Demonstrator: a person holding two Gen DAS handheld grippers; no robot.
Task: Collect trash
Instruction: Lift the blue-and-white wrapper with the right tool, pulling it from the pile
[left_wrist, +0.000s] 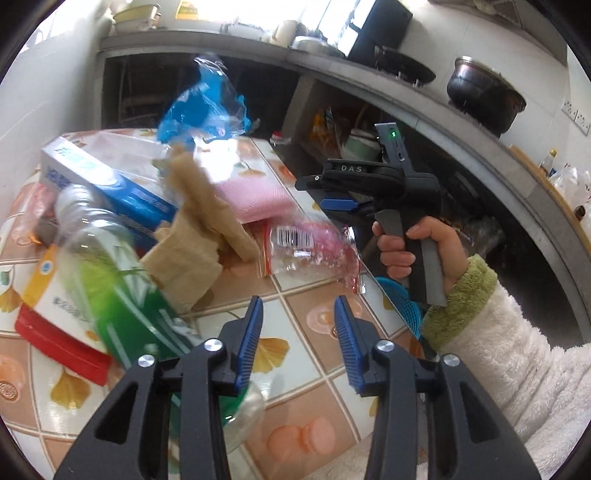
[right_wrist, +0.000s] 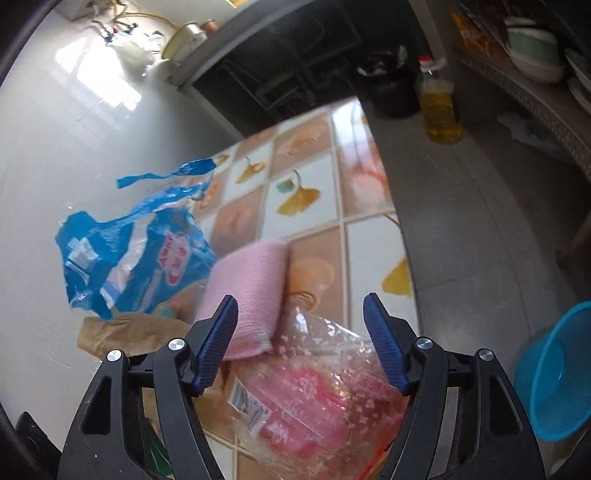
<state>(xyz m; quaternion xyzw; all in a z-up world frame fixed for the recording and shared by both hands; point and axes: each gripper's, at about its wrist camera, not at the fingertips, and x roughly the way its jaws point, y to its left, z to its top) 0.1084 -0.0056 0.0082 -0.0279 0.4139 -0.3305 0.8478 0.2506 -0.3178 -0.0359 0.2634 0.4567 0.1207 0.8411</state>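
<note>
**Trash heaped on the tiled table, both my claws empty**

Trash lies across the tiled table (left_wrist: 306, 295). Going left to right in my left view: a red-edged packet (left_wrist: 59, 332), a clear bottle with a green label (left_wrist: 110, 280), a blue box (left_wrist: 110, 188), crumpled brown paper (left_wrist: 199, 229), a blue plastic bag (left_wrist: 207, 110) standing up behind it, a pink sponge (left_wrist: 251, 195), and a clear pink-printed wrapper (left_wrist: 310, 247). My left claw (left_wrist: 299, 325) hangs partly open over bare tile, nothing between its pads. Farther right, my hand (left_wrist: 410, 247) grips the right claw's handle. My right claw (right_wrist: 301, 332) stands wide, empty, above the wrapper (right_wrist: 314, 398). A blue basin (right_wrist: 554, 373) sits on the floor at the right.
</note>
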